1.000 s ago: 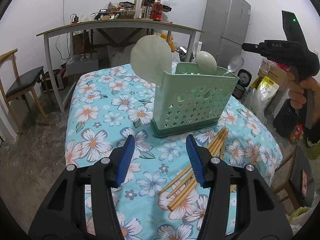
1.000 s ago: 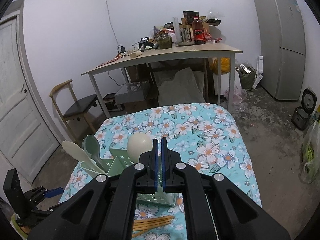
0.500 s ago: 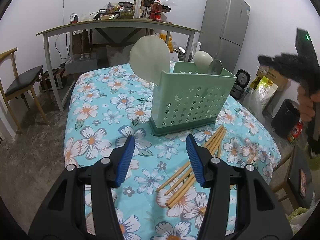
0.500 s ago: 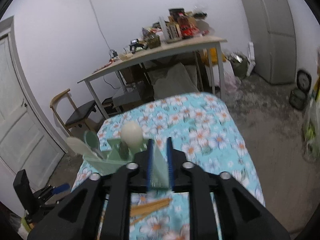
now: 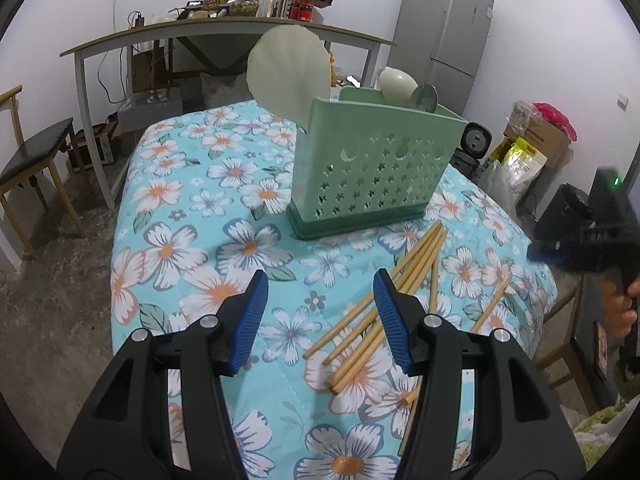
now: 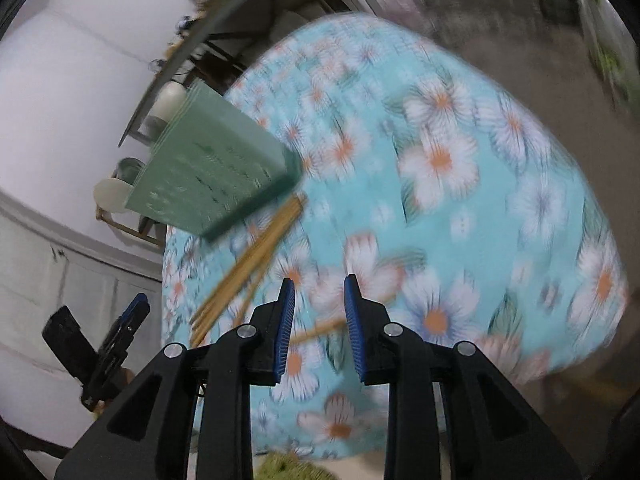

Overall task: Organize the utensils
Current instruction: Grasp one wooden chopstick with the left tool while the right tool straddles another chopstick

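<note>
A green perforated utensil holder [image 5: 368, 176] stands on the floral tablecloth [image 5: 192, 208] and holds a cream rice paddle [image 5: 288, 76], a cream spoon [image 5: 396, 84] and a metal spoon [image 5: 425, 97]. Several bamboo chopsticks [image 5: 392, 296] lie loose in front of it. My left gripper [image 5: 320, 316] is open and empty above the cloth, just left of the chopsticks. My right gripper [image 6: 318, 322] is open and empty, tilted down over the cloth near one chopstick [image 6: 316, 330]; that view is blurred. The holder [image 6: 216, 172] and the chopstick pile [image 6: 248, 264] show there too.
A cluttered wooden table [image 5: 224, 32] stands behind, with a chair [image 5: 32, 160] at the left and a grey fridge [image 5: 440, 36] at the right. Bags and boxes [image 5: 528, 148] sit on the floor to the right. The right gripper's body [image 5: 592, 240] hangs off the bed's right edge.
My right gripper has opened, dropped and tilted down toward the cloth and chopsticks. The metal spoon now stands in the holder. My left gripper has hardly moved.
</note>
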`<state>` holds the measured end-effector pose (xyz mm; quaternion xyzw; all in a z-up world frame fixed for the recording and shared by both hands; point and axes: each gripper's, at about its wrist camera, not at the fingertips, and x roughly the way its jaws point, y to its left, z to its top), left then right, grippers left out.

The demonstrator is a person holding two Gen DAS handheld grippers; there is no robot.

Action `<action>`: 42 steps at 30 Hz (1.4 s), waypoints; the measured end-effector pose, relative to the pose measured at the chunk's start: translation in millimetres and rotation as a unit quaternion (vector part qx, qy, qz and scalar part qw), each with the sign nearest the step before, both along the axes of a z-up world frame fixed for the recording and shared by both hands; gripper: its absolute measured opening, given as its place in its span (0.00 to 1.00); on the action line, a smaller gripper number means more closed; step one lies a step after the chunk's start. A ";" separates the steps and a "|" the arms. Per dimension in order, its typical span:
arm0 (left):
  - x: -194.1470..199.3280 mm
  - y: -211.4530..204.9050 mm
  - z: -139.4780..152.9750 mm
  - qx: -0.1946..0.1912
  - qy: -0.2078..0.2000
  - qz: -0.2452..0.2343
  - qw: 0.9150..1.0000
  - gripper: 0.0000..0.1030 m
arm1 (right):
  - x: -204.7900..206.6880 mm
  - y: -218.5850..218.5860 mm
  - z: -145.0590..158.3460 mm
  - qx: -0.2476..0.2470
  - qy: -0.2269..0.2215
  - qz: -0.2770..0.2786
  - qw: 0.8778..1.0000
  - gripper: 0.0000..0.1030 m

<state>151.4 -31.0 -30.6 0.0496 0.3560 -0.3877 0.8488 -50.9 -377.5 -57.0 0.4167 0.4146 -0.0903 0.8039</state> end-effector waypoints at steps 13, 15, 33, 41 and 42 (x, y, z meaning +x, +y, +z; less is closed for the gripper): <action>-2.3 2.6 -5.2 0.002 0.009 -0.007 1.000 0.51 | -4.6 1.9 -57.6 0.087 0.021 -0.076 0.993 0.21; -3.9 1.9 -5.4 0.003 0.009 -0.008 1.000 0.51 | 0.0 1.7 -59.4 0.081 0.020 -0.084 0.993 0.17; -37.8 -50.1 -10.0 0.023 0.024 -0.110 0.993 0.50 | -0.3 -8.6 -39.7 -0.031 0.014 -0.055 0.998 0.15; -54.9 -91.2 -33.9 0.081 0.033 -0.176 0.980 0.27 | -1.1 -9.1 -43.6 -0.034 0.011 -0.051 0.998 0.15; -55.3 -92.9 -36.0 0.086 0.036 -0.178 0.980 0.26 | -1.6 -9.0 -44.0 -0.033 0.010 -0.052 0.998 0.15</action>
